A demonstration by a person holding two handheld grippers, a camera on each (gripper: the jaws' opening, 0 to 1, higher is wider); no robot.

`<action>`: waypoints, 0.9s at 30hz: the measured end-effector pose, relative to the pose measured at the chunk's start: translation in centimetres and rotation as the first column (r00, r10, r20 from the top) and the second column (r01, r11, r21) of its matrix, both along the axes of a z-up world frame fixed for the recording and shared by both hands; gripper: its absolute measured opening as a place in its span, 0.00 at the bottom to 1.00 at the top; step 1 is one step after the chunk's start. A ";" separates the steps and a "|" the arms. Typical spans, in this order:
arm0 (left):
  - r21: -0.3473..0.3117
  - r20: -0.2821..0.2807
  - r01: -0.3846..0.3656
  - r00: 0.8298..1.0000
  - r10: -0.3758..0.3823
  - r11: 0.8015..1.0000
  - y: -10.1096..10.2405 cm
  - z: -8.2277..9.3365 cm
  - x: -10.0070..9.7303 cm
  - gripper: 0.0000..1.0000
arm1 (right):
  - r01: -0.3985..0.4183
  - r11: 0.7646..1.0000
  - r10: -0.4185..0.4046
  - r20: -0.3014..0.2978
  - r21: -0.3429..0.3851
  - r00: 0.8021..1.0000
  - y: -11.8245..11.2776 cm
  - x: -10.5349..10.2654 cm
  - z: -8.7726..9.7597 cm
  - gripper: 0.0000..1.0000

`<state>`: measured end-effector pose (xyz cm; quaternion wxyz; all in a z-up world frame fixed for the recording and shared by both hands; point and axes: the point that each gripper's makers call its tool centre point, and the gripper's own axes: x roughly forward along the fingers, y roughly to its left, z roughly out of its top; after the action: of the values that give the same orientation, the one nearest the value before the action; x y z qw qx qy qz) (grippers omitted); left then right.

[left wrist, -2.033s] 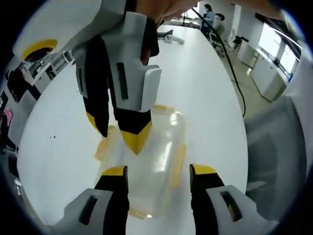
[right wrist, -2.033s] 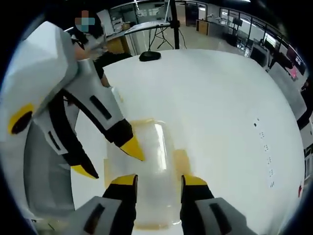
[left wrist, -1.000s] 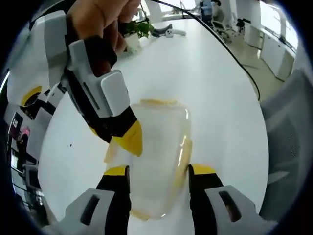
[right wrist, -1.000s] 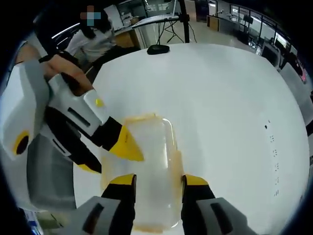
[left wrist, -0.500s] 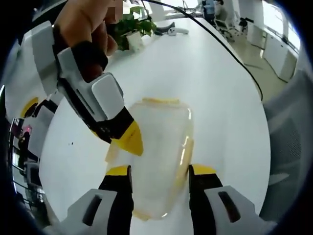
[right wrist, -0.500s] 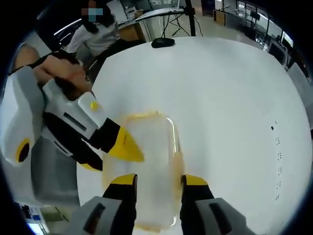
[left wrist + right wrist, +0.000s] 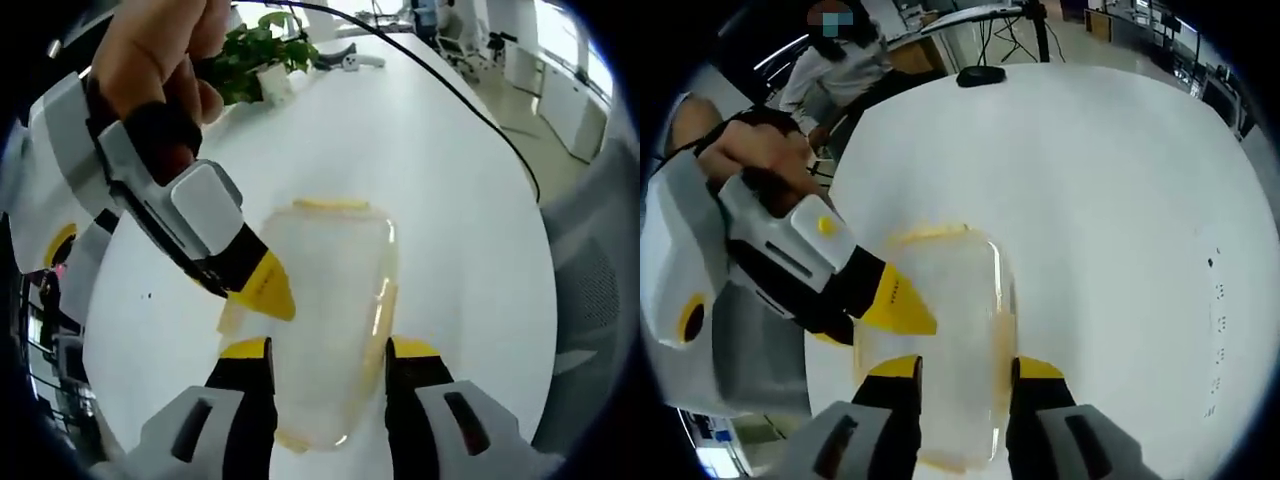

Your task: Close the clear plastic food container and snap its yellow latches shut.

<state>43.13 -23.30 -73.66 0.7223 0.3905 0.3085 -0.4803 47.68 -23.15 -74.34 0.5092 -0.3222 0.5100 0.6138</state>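
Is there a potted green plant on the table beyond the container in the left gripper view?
Yes, a leafy green plant stands beyond the clear container.

Clear container (image 7: 330, 320) and plant (image 7: 250, 60) on white table (image 7: 440, 180).

My left gripper's (image 7: 328, 352) jaws cover the near corners of the clear container (image 7: 325, 320), whose latch state I cannot read through the glare. My right gripper (image 7: 262, 288) masks its left edge. A potted plant (image 7: 243, 68) is half behind my hand (image 7: 160, 50); far desks blur out.
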 end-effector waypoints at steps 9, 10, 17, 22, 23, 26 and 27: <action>-0.004 -0.002 0.013 1.000 -0.013 1.000 -0.1 -0.1 0.0 0.41 | 0.021 0.999 -0.021 0.006 0.037 1.000 0.0 0.2 0.2 0.33; -0.004 -0.004 0.012 1.000 -0.012 1.000 -0.1 -0.1 0.0 0.42 | 0.020 0.999 -0.021 0.008 0.039 1.000 0.0 0.2 0.2 0.33; -0.031 -0.040 -0.006 0.999 0.005 1.000 -0.3 0.2 0.1 0.43 | 0.047 0.998 -0.048 0.016 0.044 0.999 0.0 0.3 0.4 0.34; -0.033 -0.057 0.007 0.998 -0.009 0.999 -0.4 0.1 -0.1 0.49 | 0.047 0.998 -0.049 0.027 0.046 0.998 -0.3 0.0 0.3 0.42; -0.027 -0.057 0.009 0.998 -0.011 1.000 -0.3 0.1 -0.1 0.52 | 0.051 0.998 -0.053 0.025 0.048 0.998 -0.3 0.0 0.4 0.41; -0.020 -0.071 0.017 0.997 -0.018 1.000 -0.3 0.0 -0.3 0.55 | 0.054 0.997 -0.056 0.042 0.054 0.998 -0.4 0.2 0.6 0.44; -0.021 -0.074 0.018 0.997 -0.019 1.000 -0.3 0.0 -0.4 0.56 | 0.055 0.997 -0.057 0.041 0.054 0.998 -0.4 0.1 0.7 0.44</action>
<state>42.74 -23.58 -73.66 0.7098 0.3680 0.3265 -0.5042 47.82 -23.57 -73.68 0.5453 -0.3071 0.4914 0.6057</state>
